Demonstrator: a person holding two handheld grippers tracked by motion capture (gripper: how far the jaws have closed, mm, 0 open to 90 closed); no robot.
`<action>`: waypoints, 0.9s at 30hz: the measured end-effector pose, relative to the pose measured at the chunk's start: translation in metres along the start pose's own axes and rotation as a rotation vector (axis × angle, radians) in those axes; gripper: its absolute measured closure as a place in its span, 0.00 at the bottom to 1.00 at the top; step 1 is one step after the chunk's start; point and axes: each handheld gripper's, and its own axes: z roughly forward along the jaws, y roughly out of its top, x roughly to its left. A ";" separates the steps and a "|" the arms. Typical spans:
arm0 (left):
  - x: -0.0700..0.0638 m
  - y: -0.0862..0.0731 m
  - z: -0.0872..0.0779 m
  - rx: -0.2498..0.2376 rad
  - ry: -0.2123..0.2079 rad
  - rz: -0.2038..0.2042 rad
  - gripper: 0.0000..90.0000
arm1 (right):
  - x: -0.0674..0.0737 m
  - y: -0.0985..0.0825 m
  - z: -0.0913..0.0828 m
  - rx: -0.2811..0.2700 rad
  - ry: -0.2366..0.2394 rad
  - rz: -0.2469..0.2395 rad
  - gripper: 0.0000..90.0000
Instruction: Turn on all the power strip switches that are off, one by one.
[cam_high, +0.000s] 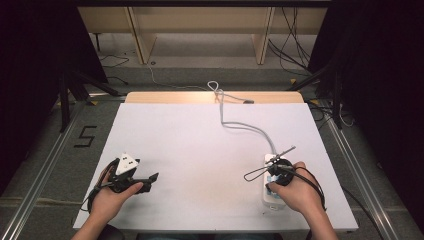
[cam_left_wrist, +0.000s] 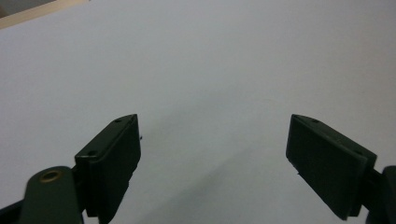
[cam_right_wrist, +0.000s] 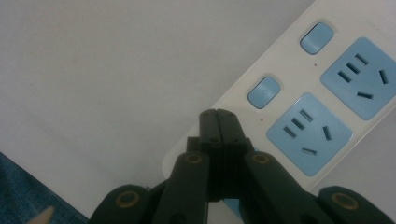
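A white power strip (cam_high: 272, 201) with blue sockets lies at the table's near right, and its grey cable (cam_high: 240, 125) runs to the far edge. My right gripper (cam_high: 276, 179) hovers over the strip in the person's right hand. In the right gripper view, the right gripper (cam_right_wrist: 218, 114) is shut with nothing in it. Its tips are at the power strip's (cam_right_wrist: 280, 60) long edge, just short of a blue switch (cam_right_wrist: 264, 91) beside a blue socket (cam_right_wrist: 309, 133). My left gripper (cam_high: 150, 181) rests low at the near left. The left gripper (cam_left_wrist: 215, 121) is wide open over the bare white surface.
A white sheet (cam_high: 200, 150) covers the table, with a wooden strip (cam_high: 175, 97) showing at its far edge. A second switch (cam_right_wrist: 317, 37) and socket (cam_right_wrist: 359, 77) lie farther along the strip. Black cables loop from the right gripper (cam_high: 312, 182). Floor and dark stands surround the table.
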 end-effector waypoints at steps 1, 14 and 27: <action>0.000 0.000 0.000 0.000 0.000 0.000 0.20 | 0.000 0.000 0.000 0.000 0.000 0.000 1.00; 0.000 0.000 0.000 0.002 -0.001 0.003 0.20 | 0.002 0.001 0.002 0.016 -0.013 0.001 1.00; -0.001 0.000 0.000 0.003 0.001 0.004 0.20 | 0.005 0.003 0.004 0.032 -0.040 -0.008 1.00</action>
